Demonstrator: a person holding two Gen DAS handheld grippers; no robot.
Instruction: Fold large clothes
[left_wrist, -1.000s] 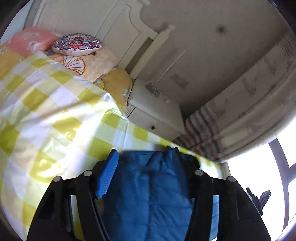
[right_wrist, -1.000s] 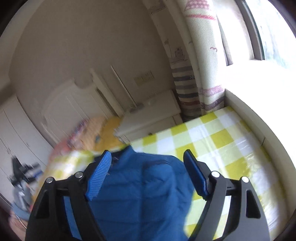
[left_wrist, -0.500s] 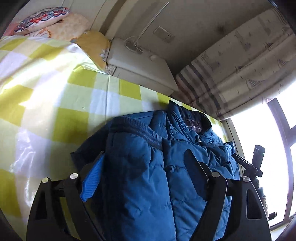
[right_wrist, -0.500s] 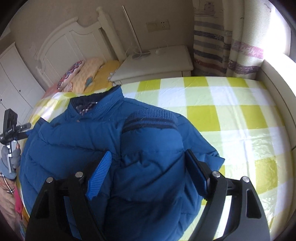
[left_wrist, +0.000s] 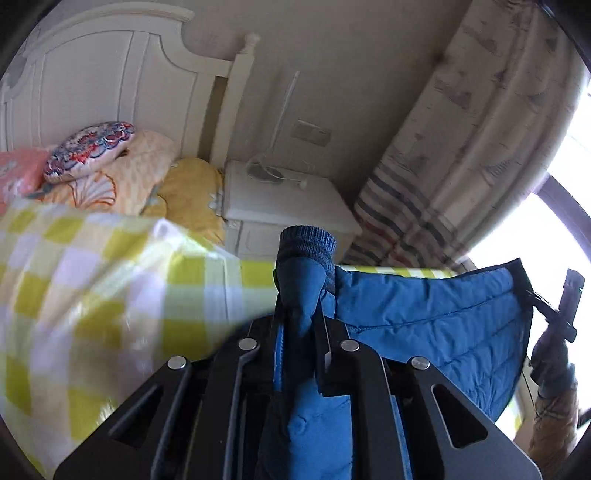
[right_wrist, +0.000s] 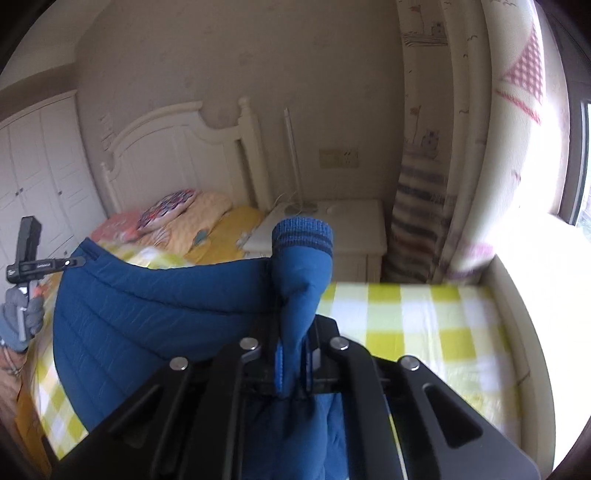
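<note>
A blue padded jacket (left_wrist: 436, 314) hangs stretched between my two grippers above the bed. My left gripper (left_wrist: 300, 310) has its jaws closing tight on one sleeve, whose ribbed cuff (left_wrist: 306, 243) sticks up past the fingertips. In the right wrist view the jacket's body (right_wrist: 147, 306) sags to the left. There my right gripper (right_wrist: 295, 325) is closing hard on the other sleeve, just below its striped cuff (right_wrist: 302, 232). A gloved hand (left_wrist: 550, 354) shows at the far right of the left view, and one (right_wrist: 18, 317) at the far left of the right view.
The bed has a yellow-and-white checked cover (left_wrist: 92, 295), and pillows (left_wrist: 88, 147) lie at the white headboard (left_wrist: 110, 74). A white nightstand (right_wrist: 332, 221) stands beside it, with a striped curtain (right_wrist: 417, 206) and bright window to the right. A white wardrobe (right_wrist: 33, 166) stands at the left.
Both grippers were open over the jacket lying on the bed; now each has shut on a sleeve and lifted it, and the jacket hangs between them.
</note>
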